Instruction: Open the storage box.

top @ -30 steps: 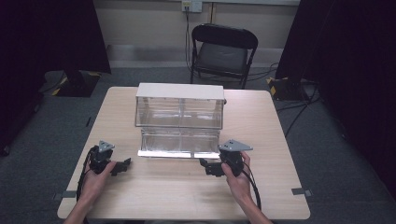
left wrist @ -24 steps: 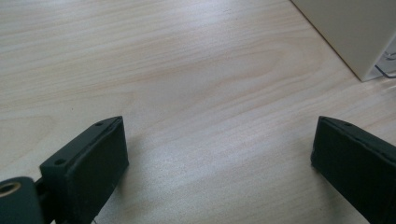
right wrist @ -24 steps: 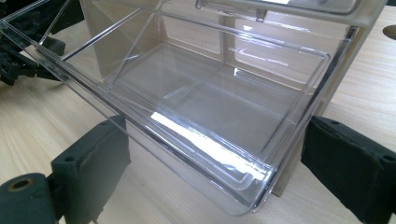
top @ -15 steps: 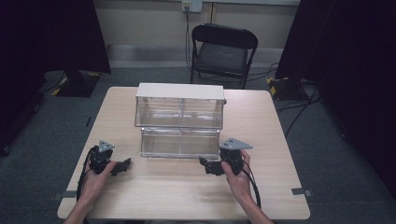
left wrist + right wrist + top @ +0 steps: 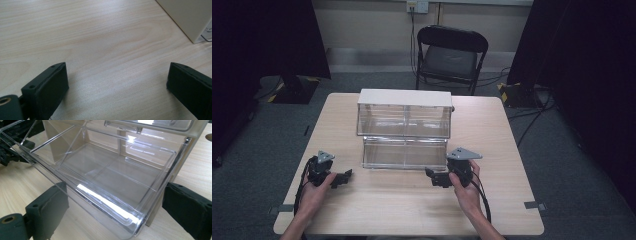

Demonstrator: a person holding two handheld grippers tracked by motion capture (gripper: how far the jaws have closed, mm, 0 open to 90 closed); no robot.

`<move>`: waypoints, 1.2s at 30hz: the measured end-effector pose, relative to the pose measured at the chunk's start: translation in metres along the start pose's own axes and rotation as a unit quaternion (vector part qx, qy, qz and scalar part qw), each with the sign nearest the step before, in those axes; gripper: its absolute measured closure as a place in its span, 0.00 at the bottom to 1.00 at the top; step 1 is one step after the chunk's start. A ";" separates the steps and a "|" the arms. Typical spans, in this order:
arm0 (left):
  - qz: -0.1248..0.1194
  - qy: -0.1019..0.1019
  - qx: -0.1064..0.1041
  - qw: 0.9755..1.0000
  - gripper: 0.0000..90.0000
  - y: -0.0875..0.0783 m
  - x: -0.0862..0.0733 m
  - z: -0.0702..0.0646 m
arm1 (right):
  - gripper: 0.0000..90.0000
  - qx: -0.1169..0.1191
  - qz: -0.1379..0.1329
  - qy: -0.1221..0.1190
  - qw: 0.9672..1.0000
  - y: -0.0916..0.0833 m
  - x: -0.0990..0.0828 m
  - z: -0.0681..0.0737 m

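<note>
A clear two-tier drawer cabinet (image 5: 404,97) with a white top stands mid-table. Its lower drawer (image 5: 404,152) is pulled out toward me and looks empty (image 5: 112,175). My right gripper (image 5: 430,175) is open at the drawer's front right corner. In the right gripper view the drawer's clear front rim runs between the wide-apart jaws of the gripper (image 5: 115,212), and neither jaw clamps it. My left gripper (image 5: 346,176) rests open on the table, left of the drawer, with only bare wood between its fingers (image 5: 117,87). The cabinet's white side (image 5: 187,15) shows at the top right of that view.
The wooden table (image 5: 412,210) has open surface in front of and beside the cabinet. A black folding chair (image 5: 451,55) stands behind the far edge. Dark curtains flank the room and cables lie on the floor at right.
The lower drawer's front has come slightly nearer me and shows more of its face. Both hands and grippers have stayed almost where they were.
</note>
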State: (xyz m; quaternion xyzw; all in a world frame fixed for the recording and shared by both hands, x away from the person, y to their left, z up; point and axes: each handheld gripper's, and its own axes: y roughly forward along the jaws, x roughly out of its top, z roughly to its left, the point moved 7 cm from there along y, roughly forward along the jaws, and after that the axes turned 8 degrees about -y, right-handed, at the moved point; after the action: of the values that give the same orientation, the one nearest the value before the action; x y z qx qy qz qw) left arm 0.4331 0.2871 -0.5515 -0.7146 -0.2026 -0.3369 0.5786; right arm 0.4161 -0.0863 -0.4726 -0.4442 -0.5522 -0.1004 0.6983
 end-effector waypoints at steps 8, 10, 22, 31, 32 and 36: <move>0.000 0.000 0.000 1.000 0.04 0.000 0.000 0.000 | 0.07 -0.002 -0.007 0.000 1.000 -0.003 0.004 0.000; 0.000 0.000 0.000 1.000 0.04 0.000 0.000 0.000 | 0.07 -0.001 -0.008 -0.001 1.000 -0.004 0.005 0.000; 0.000 -0.001 -0.001 1.000 0.04 0.000 0.000 0.000 | 0.07 0.001 -0.007 -0.002 1.000 -0.004 0.007 0.000; 0.000 -0.001 0.000 1.000 0.04 0.000 0.000 0.000 | 0.07 0.006 -0.006 -0.005 1.000 -0.005 0.008 -0.001; 0.000 -0.001 -0.001 1.000 0.04 0.000 0.000 0.000 | 0.07 0.006 -0.007 -0.004 1.000 -0.005 0.009 -0.001; 0.000 -0.001 0.000 1.000 0.04 0.000 0.000 0.000 | 0.07 0.006 -0.015 -0.003 1.000 -0.007 0.012 -0.001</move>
State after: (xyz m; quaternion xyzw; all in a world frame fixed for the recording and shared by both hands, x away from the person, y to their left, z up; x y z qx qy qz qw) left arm 0.4330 0.2870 -0.5515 -0.7152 -0.2029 -0.3362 0.5782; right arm 0.4172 -0.0871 -0.4584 -0.4323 -0.5617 -0.1060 0.6974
